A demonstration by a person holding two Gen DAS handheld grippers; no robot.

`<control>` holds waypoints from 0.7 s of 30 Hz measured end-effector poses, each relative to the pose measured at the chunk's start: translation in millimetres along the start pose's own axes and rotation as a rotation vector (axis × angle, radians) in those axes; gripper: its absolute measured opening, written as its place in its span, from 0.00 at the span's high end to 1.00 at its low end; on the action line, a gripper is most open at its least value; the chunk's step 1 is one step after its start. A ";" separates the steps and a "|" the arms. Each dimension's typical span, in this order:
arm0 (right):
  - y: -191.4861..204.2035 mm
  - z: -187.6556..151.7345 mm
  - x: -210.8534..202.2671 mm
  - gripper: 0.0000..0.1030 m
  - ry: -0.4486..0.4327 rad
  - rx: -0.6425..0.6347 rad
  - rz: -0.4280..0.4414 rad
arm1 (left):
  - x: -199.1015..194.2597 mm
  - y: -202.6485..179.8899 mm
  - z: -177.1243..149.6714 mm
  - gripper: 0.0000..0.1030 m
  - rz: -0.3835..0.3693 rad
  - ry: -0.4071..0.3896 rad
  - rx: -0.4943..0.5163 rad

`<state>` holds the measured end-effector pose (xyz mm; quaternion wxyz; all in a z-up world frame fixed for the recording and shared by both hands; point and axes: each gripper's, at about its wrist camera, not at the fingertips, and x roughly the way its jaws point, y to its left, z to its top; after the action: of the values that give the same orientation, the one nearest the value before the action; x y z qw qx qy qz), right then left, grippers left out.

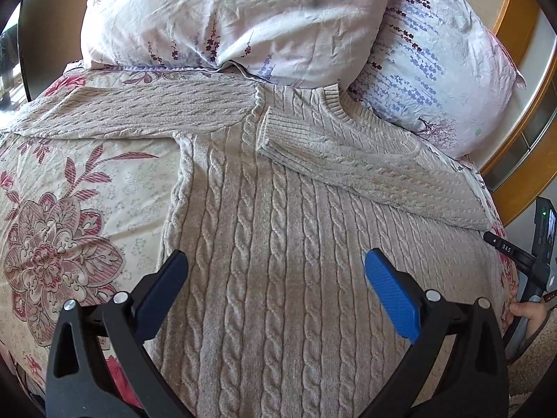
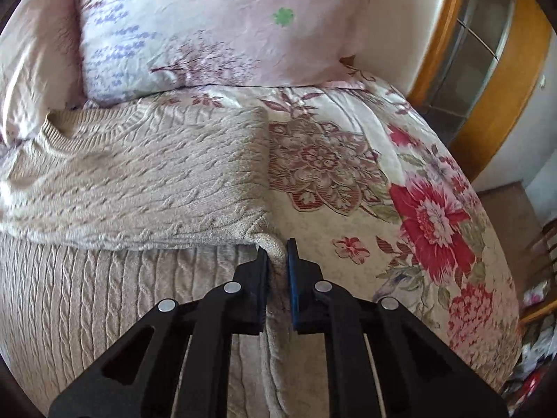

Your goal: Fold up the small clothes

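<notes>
A beige cable-knit sweater [image 1: 278,244] lies flat on the bed, neck toward the pillows. Its right sleeve [image 1: 365,163] is folded diagonally across the chest; the left sleeve [image 1: 139,108] stretches out to the left. My left gripper [image 1: 275,271] hovers open over the sweater's body, nothing between its blue pads. In the right wrist view the sweater [image 2: 139,174] fills the left half, and my right gripper [image 2: 277,254] is shut on the sweater's right side edge [image 2: 275,247], just below the folded sleeve.
Two floral pillows [image 1: 243,17] [image 2: 209,28] lie beyond the collar. The flowered bedspread [image 1: 69,209] [image 2: 400,209] shows on both sides of the sweater. A wooden frame [image 2: 487,87] stands at the right. A hand [image 1: 525,313] holding the other gripper shows at the right edge.
</notes>
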<state>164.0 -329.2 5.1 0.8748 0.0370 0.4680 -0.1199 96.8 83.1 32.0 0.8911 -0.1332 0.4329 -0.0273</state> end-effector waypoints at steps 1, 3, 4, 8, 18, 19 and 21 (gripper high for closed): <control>-5.1 -0.2 3.0 0.90 0.015 0.041 0.007 | 0.9 -0.1 0.1 0.02 -0.002 0.002 -0.001; -12.6 -1.9 8.0 0.90 0.036 0.129 0.014 | 2.2 0.1 0.8 0.02 -0.004 0.005 -0.004; -15.4 -3.1 10.9 0.90 0.045 0.177 0.019 | 2.4 0.1 0.9 0.02 -0.006 0.005 -0.006; -21.5 -0.1 10.5 0.85 0.077 0.292 0.031 | 2.3 0.9 1.3 0.02 -0.006 0.003 -0.005; 57.0 39.4 -54.5 0.62 -0.186 -0.058 0.142 | -8.1 22.6 -3.8 0.02 0.021 -0.011 -0.040; 78.6 46.3 -55.2 0.62 -0.194 -0.127 0.125 | -9.4 24.1 -4.3 0.02 0.024 -0.012 -0.040; 115.5 52.7 -66.8 0.62 -0.245 -0.200 0.156 | -12.9 26.9 -5.3 0.02 0.034 -0.012 -0.038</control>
<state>199.3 -215.0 84.4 0.9312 -0.0291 0.3632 -0.0081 82.8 110.0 31.8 0.8914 -0.1429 0.4300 -0.0029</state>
